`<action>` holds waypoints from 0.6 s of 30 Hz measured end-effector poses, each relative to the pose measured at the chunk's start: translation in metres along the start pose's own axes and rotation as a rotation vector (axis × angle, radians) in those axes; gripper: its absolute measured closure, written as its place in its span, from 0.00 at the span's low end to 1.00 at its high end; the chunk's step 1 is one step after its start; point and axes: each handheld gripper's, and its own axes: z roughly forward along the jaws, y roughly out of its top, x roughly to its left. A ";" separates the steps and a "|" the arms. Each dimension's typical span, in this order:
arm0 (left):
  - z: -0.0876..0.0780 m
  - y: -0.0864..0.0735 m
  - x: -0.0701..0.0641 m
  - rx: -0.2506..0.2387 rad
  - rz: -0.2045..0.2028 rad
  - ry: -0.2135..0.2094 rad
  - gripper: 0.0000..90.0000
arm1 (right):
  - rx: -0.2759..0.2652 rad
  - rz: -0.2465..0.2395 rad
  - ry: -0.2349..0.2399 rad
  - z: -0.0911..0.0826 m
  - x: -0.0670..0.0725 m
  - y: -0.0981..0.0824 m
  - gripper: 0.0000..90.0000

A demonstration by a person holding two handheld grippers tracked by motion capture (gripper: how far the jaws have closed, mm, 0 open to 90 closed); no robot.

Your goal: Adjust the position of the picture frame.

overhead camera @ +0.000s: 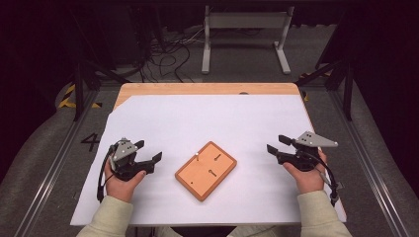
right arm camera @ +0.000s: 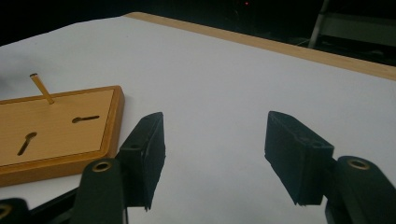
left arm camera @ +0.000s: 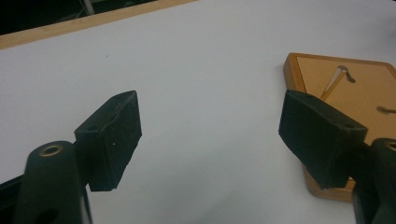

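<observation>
Wooden board [overhead camera: 206,171] lies mid white sheet [overhead camera: 207,123], thin peg [right arm camera: 42,88] upright near one corner. We see left gripper [overhead camera: 148,150] left of board, right gripper [overhead camera: 277,144] right of it, both spread wide, holding nothing. Left gripper's jaw hides part of the board's edge.

Between my two hands a small orange-brown wooden board [overhead camera: 206,170] lies flat and skewed on the white-covered bench [overhead camera: 207,118], with two keyhole-shaped slots [overhead camera: 213,172] in its face and one thin wooden peg [overhead camera: 196,154] leaning at a corner.
</observation>
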 end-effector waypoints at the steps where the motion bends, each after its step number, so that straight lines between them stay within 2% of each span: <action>1: 0.000 0.000 0.000 -0.002 -0.002 -0.002 0.24 | 0.001 -0.001 0.000 0.000 0.000 0.000 0.43; 18: 0.001 0.000 0.000 0.002 -0.004 -0.003 0.25 | 0.007 -0.020 -0.004 -0.002 0.000 0.001 0.41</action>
